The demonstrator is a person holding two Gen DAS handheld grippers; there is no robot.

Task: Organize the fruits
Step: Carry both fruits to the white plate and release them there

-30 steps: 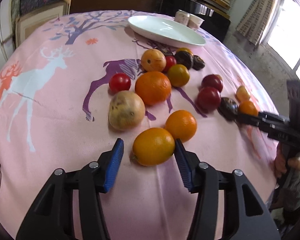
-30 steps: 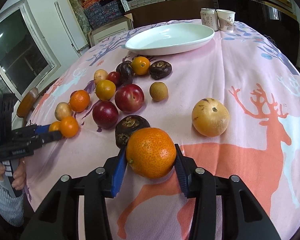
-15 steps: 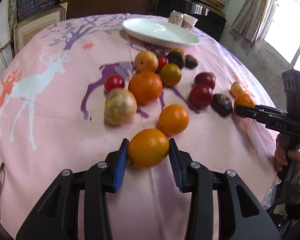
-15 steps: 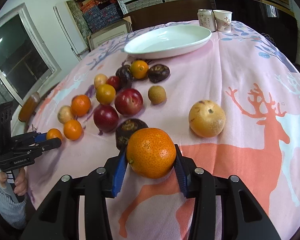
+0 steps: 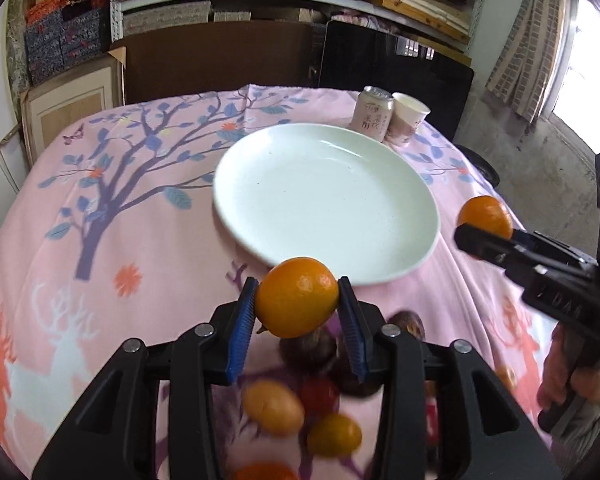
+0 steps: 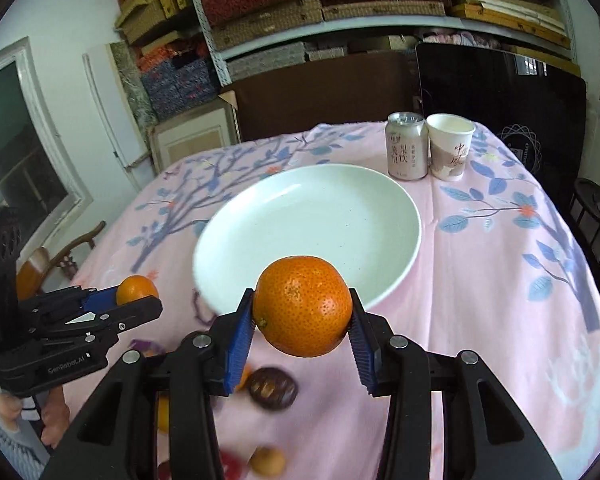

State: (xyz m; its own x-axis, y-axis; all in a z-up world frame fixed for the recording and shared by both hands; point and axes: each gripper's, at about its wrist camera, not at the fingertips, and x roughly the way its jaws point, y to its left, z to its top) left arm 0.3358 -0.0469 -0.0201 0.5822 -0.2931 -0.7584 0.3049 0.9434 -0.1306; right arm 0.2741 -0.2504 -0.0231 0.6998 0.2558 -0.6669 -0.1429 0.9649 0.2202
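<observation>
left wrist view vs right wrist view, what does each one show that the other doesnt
Only the left wrist view shows the curtain by the bright doorway and the hand carrying the right tool.

Only the right wrist view shows the dark window, the wooden chair and the black stand.

Both show the empty white plate, can, paper cup, and each tool shut on an orange.

Our left gripper (image 5: pixel 298 312) and right gripper (image 6: pixel 302 320) share black angular frames, silver screws and ribbed blue pads (image 5: pixel 242 330). White lettering marks each body; a grey knit sleeve (image 6: pixel 4 446) shows lower left.
</observation>
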